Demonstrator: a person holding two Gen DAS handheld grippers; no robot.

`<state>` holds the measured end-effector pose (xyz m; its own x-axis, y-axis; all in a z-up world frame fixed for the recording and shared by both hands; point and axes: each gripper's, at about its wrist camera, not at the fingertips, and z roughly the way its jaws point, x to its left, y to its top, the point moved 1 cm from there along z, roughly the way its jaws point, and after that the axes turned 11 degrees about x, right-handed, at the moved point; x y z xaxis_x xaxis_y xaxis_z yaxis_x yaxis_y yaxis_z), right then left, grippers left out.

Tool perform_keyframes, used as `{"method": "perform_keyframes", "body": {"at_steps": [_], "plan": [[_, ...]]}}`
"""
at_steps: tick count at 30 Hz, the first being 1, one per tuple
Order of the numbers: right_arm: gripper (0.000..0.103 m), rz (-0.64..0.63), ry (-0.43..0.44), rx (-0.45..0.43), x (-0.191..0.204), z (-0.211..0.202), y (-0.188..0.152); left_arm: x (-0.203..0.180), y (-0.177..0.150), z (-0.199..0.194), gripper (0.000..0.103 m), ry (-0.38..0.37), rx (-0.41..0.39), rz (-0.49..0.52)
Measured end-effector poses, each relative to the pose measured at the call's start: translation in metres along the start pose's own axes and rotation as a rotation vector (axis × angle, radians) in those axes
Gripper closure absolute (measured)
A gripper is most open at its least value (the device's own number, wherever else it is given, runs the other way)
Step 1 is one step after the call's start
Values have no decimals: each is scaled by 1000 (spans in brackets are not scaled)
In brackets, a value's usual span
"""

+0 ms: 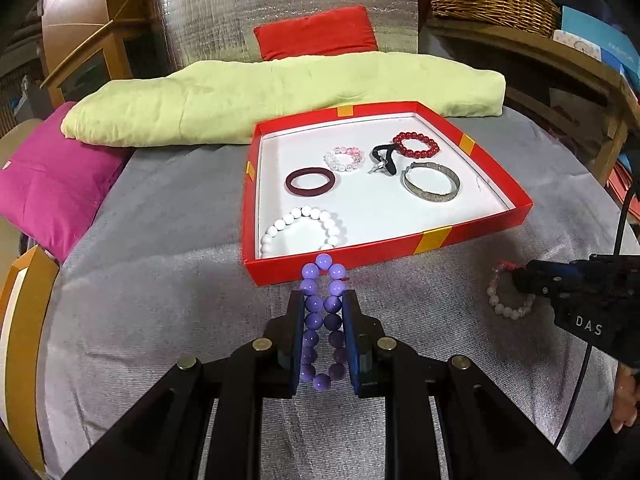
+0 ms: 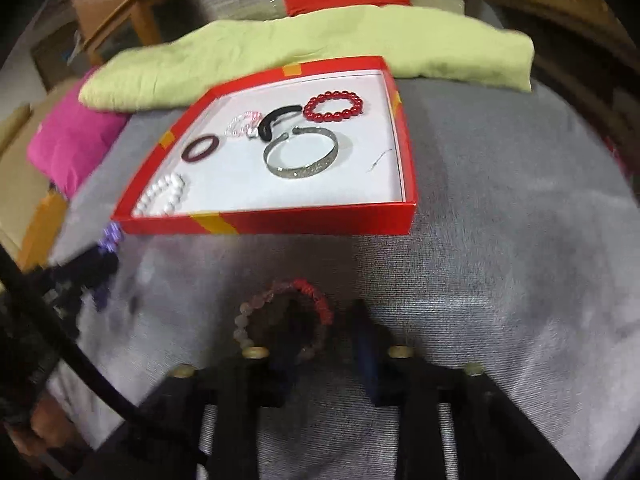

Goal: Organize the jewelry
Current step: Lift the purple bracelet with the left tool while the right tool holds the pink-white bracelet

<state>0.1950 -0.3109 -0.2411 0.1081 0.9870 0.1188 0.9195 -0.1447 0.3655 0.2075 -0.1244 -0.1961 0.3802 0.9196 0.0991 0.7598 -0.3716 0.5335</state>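
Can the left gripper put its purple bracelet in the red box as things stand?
Probably yes. The left gripper holds the purple bracelet just before the red box; its near wall is low, and bare white floor lies beside the white bead bracelet.

white "DAS" lettering, right gripper [image 1: 520,280] body
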Motion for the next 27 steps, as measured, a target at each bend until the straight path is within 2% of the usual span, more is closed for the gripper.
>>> {"method": "perform_keyframes", "body": {"at_steps": [2, 12, 27], "plan": [[96, -7, 0, -3, 2, -1, 0, 1, 0, 0, 83, 1, 0, -4], [96, 8, 85, -48, 8, -17, 0, 2, 1, -2, 83, 11, -13, -11], [96, 71, 176, -24, -7, -21, -1, 3, 2, -2, 83, 57, -16, -21]]}}
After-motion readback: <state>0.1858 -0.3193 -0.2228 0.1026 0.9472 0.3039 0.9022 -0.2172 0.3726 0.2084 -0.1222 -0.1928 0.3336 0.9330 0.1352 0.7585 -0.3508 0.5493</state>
